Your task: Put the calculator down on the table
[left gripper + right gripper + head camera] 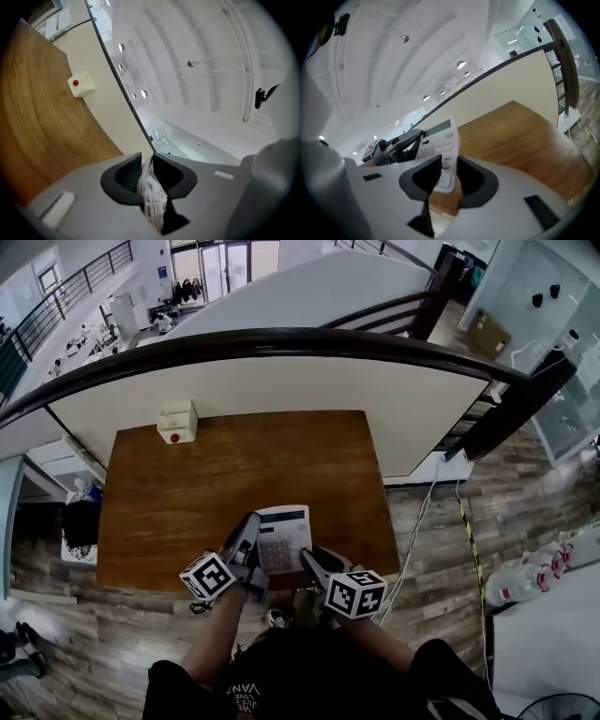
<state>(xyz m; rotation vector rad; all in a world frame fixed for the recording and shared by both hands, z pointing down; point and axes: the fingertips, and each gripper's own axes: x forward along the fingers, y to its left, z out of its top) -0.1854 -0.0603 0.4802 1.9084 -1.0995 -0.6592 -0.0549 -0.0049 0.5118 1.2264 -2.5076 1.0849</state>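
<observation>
A brown wooden surface stands against a curved cream parapet topped by a dark handrail, on a wood-plank floor. A white box with a red button sits at the far left corner. The calculator is at the near edge, tilted. The left gripper and the right gripper flank it, jaws of each clamped on its side edges.

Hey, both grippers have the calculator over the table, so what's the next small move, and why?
Probably lower it gently until it lies flat on the wood, keeping both grips. The left gripper and right gripper each clamp an edge of the calculator, which seems tilted just above the table near its front edge.
</observation>
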